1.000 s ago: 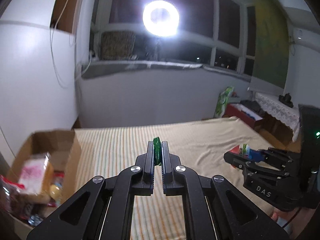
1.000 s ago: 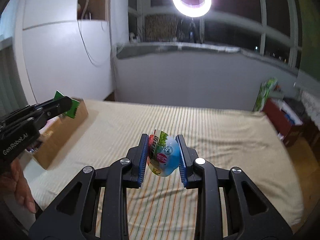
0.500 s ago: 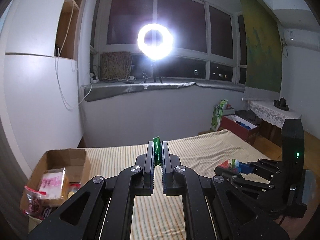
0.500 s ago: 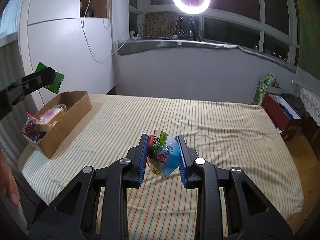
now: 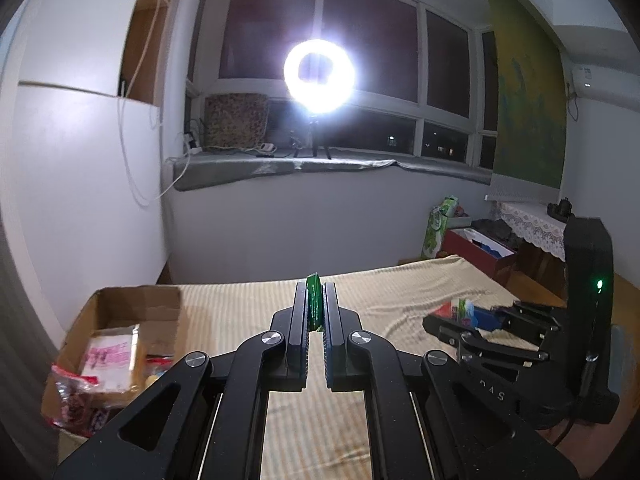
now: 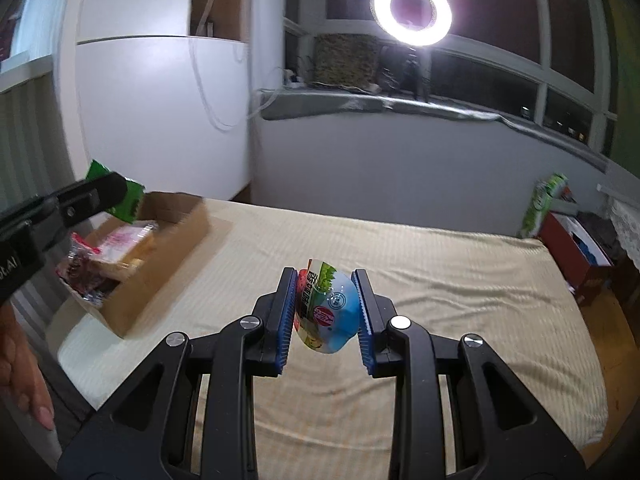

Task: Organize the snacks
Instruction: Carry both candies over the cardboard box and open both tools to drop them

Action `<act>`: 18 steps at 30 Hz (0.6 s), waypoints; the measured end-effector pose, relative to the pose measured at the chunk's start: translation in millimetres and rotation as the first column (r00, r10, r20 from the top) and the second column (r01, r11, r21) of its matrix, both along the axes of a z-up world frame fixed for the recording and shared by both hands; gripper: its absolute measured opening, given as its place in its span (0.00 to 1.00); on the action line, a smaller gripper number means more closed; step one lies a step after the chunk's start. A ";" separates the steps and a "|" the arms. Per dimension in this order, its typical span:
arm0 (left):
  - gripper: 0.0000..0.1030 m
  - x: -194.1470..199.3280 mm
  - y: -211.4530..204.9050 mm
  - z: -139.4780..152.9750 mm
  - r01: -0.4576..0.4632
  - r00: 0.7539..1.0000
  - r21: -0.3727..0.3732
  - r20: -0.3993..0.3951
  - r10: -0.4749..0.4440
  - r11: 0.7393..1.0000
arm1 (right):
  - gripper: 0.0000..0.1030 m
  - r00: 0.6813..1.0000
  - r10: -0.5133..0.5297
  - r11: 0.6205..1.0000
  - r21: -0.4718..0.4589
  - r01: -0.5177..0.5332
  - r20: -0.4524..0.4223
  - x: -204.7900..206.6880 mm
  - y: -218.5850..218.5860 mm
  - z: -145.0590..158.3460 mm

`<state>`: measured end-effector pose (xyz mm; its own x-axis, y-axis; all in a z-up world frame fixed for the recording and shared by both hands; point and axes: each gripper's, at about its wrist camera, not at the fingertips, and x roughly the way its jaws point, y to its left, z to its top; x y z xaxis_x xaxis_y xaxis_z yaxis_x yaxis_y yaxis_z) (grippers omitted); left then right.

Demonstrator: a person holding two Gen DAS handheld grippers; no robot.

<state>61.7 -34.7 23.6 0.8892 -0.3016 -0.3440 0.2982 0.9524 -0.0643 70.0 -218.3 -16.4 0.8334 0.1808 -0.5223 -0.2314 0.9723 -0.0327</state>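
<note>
2 snacks held above the bed [image 6: 460,280], cardboard box [image 6: 160,248] waiting left.
Your left gripper [image 5: 316,308] pinches a thin, light green packet [image 5: 314,300]; your right gripper [image 6: 326,308] squeezes a soft, crushable jelly cup [image 6: 328,312] by its sides.

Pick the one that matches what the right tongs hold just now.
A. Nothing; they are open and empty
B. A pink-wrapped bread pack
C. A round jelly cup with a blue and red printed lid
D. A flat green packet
C: the right tongs are shut on the jelly cup, its printed lid showing between the blue pads; the green packet is pinched in the left tongs.
</note>
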 end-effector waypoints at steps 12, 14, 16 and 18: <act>0.04 -15.0 114.3 -6.6 -0.222 0.975 -0.048 -0.028 0.221 0.974 | 0.28 0.969 0.248 0.969 -0.013 -0.248 0.010 11.9 133.7 6.0; 0.04 -16.6 123.7 -6.9 -0.249 0.968 -0.049 -0.028 0.248 0.967 | 0.28 0.964 0.264 0.965 -0.012 -0.264 0.017 10.1 141.3 5.9; 0.04 -17.3 129.3 -6.8 -0.267 0.964 -0.048 -0.028 0.266 0.962 | 0.28 0.962 0.273 0.962 -0.009 -0.273 0.017 10.5 144.8 6.4; 0.04 -17.4 129.9 -7.2 -0.275 0.961 -0.046 -0.028 0.274 0.960 | 0.28 0.962 0.273 0.962 -0.010 -0.273 0.021 10.6 145.1 6.7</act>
<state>44.3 95.2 16.3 0.9329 -0.0640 -0.3544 0.0237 0.9929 -0.1168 80.5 -73.3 -9.7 0.7643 0.3993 -0.5064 -0.4868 0.8722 -0.0470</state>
